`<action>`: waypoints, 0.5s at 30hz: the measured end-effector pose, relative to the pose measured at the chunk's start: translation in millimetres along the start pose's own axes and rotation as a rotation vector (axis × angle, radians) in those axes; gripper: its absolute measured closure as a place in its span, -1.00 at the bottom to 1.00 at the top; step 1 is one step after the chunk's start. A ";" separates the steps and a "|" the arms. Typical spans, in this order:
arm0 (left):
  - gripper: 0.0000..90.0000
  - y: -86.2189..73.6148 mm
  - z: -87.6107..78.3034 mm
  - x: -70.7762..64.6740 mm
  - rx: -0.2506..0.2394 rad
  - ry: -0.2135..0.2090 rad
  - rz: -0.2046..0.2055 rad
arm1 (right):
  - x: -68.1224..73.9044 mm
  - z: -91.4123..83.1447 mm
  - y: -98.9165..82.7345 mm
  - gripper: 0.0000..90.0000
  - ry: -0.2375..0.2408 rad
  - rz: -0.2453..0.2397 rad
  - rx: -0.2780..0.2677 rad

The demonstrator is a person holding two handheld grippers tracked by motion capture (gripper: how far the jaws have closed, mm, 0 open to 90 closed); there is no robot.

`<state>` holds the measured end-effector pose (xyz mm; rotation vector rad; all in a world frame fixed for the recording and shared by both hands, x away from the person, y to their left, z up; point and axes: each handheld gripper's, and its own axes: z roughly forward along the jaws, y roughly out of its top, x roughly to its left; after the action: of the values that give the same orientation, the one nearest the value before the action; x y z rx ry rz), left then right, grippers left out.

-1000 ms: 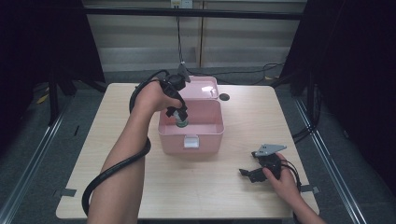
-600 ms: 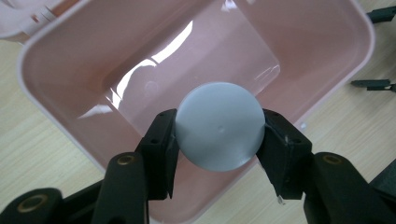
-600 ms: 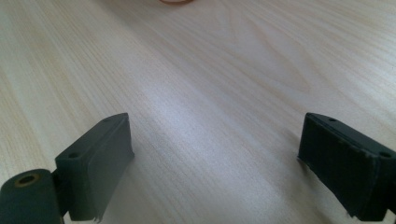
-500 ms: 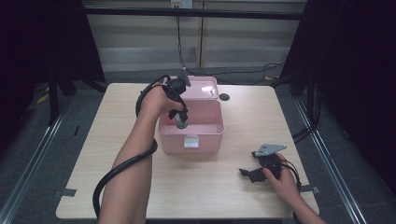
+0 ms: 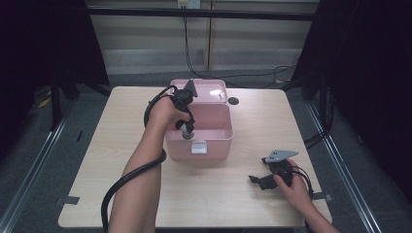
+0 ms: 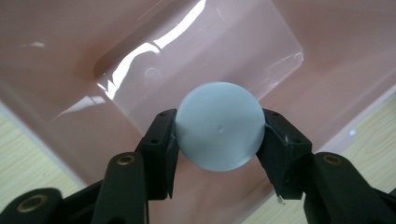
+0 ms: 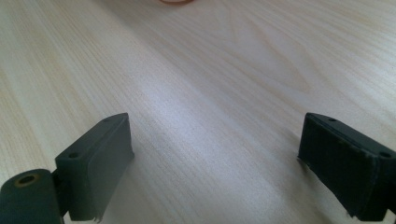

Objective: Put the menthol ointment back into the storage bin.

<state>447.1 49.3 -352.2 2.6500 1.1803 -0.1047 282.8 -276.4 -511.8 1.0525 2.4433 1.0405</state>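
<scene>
Inside the pink box [image 5: 214,141]: grey disc [image 6: 218,126], clamped edgewise by the left gripper [image 6: 217,140], above the floor. Right gripper [image 7: 215,158] idle, jaws apart, over the table [image 5: 233,194]. Risk: a high release lets the disc bounce or roll.

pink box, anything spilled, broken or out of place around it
Nothing stands out. The pink box sits square on the table with its lid open behind it. The left claw grips a grey disc over the box. A small dark round thing lies beside the lid. The right claw rests open.
</scene>
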 end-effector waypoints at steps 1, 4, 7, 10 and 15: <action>0.11 1.3 0.5 -1.0 0.004 -0.001 0.003 | 0.0 0.0 0.0 -0.80 0.000 0.000 0.000; 0.11 4.7 2.2 -4.6 0.008 -0.002 0.010 | 0.0 0.0 0.0 -0.80 0.000 0.001 0.000; 0.11 12.4 5.1 -13.7 0.005 -0.009 0.022 | 0.0 0.0 0.0 -0.80 0.000 0.001 0.000; 0.11 18.2 6.5 -18.8 0.001 -0.009 0.047 | 0.0 0.1 0.0 -0.80 0.002 0.001 0.000; 0.11 24.6 10.0 -24.2 0.004 -0.005 0.049 | 0.0 0.0 0.0 -0.80 0.000 0.000 0.000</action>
<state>449.4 13.4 -353.4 2.6788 1.1147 -0.1048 282.8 -276.5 -511.8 1.0531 2.4436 1.0404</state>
